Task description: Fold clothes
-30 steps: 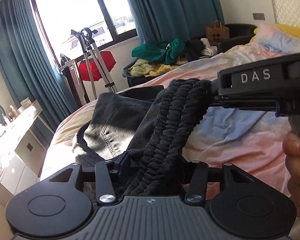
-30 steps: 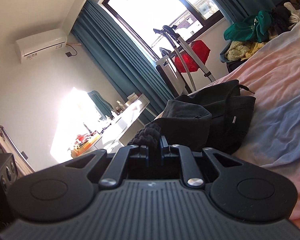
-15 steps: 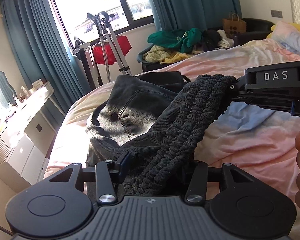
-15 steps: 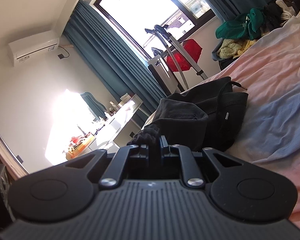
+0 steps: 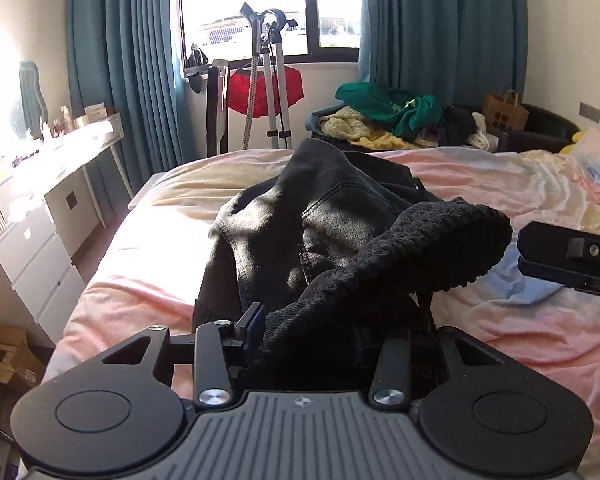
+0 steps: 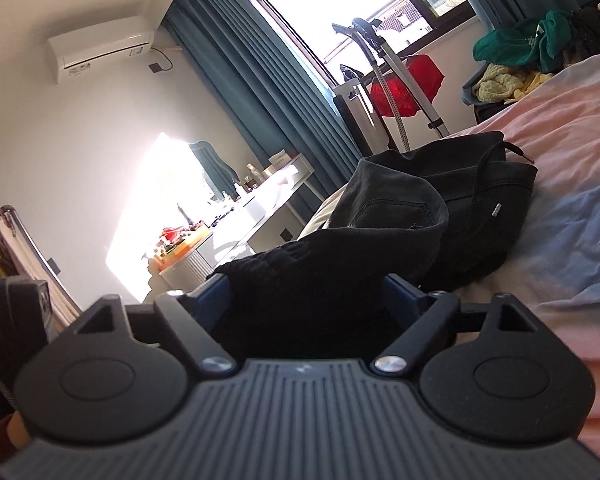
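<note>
A pair of dark grey trousers (image 5: pixel 316 216) with a thick black elastic waistband (image 5: pixel 428 256) lies bunched on the bed (image 5: pixel 148 264). My left gripper (image 5: pixel 328 328) has its jaws wide apart, with the waistband draped between them. My right gripper (image 6: pixel 308 292) is open too, and the waistband (image 6: pixel 300 272) lies loosely between its fingers. The right gripper also shows at the right edge of the left wrist view (image 5: pixel 568 256), just clear of the waistband's end. A folded black garment (image 6: pixel 488 200) with a drawstring lies behind the trousers.
The bed has a pink, yellow and blue sheet (image 6: pixel 572 224). A white desk with drawers (image 5: pixel 40 208) stands left of the bed. A clothes stand with a red item (image 5: pixel 264 84) is by the window. A heap of green and yellow clothes (image 5: pixel 384 120) lies beyond the bed.
Both grippers have opened and let go of the waistband, which now sags onto the trousers. The right gripper has pulled away from the waistband's end. The left view has swung level.
</note>
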Demonstrator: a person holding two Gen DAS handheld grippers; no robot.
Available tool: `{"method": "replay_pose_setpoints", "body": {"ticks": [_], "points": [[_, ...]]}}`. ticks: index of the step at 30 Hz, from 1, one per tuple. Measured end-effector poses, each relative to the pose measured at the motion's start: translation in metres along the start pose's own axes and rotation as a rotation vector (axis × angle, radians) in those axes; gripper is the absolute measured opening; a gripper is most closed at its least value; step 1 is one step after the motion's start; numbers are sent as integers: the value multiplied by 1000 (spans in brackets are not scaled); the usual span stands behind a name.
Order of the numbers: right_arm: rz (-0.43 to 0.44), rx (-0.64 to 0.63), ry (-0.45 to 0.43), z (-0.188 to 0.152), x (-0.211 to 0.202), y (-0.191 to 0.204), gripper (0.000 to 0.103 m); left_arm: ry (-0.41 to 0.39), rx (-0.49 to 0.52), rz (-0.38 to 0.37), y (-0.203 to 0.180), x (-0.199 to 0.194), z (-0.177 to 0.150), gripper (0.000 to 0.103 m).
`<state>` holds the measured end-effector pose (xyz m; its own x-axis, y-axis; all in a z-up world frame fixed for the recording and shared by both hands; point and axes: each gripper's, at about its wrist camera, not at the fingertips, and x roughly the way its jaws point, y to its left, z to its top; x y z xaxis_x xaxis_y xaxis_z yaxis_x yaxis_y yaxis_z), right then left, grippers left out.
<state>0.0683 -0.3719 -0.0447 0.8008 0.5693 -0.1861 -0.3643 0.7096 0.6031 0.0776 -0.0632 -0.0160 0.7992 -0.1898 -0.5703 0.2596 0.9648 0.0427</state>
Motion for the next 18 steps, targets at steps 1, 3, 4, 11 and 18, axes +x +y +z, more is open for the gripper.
{"method": "replay_pose_setpoints", "body": {"ticks": [1,3,4,11,18], "points": [[0,-9,12,-2,1,2,90,-8,-36,-30,12,-1,-3,45],[-18,-29,73,-9,8,6,90,-20,-63,-73,28,-2,-11,47],[-33,-58,121,-15,14,8,90,-25,-77,-95,36,-3,-15,47],[-175,-223,360,-61,66,23,70,-66,-189,-215,69,-13,-32,47],[-139,21,314,-58,63,1,70,-71,-227,-137,79,-7,-34,39]]}}
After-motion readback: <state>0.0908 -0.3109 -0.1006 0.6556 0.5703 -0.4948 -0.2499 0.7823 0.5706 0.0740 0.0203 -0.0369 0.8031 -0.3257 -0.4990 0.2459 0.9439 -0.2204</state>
